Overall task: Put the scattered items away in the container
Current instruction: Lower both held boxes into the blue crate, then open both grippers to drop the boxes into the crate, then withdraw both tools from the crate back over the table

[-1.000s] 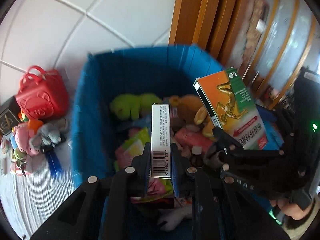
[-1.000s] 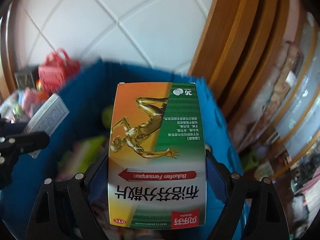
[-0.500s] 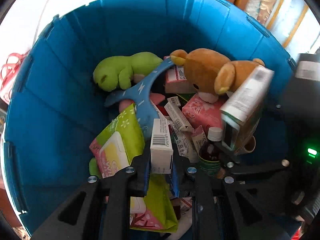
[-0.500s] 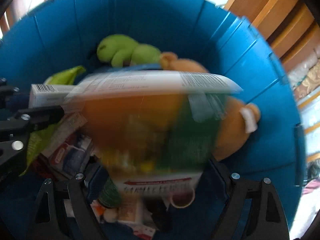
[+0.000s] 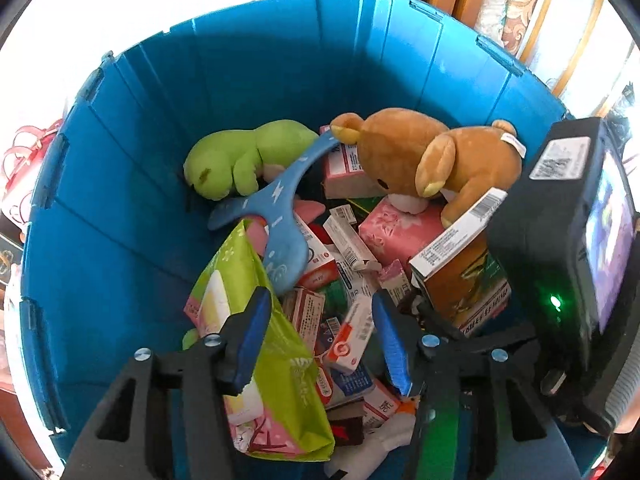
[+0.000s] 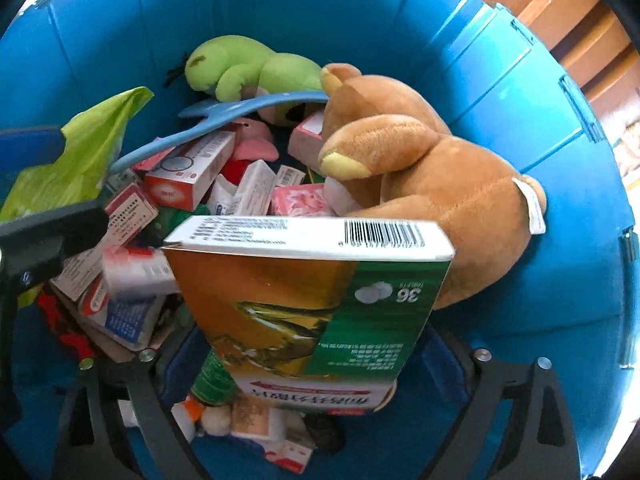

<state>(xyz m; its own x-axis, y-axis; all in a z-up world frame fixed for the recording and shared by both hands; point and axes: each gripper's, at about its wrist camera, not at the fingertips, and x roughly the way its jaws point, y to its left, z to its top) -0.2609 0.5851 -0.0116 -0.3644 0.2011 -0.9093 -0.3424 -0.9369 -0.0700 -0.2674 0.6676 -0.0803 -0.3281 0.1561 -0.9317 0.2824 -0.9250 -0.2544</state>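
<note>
Both my claws point down into the blue container [image 5: 120, 200]. My left gripper [image 5: 320, 332] is opening, nothing between its blue pads, only the heap of small cartons [image 5: 344, 280] and the green wipes pack [image 5: 276, 344] below. My right gripper [image 6: 312, 364] is opening too; the orange-and-green medicine box [image 6: 308, 304] stands tilted between its jaws, and it looks loose, though I cannot see the pads clearly. It sits just beside the brown bear [image 6: 432, 168].
</note>
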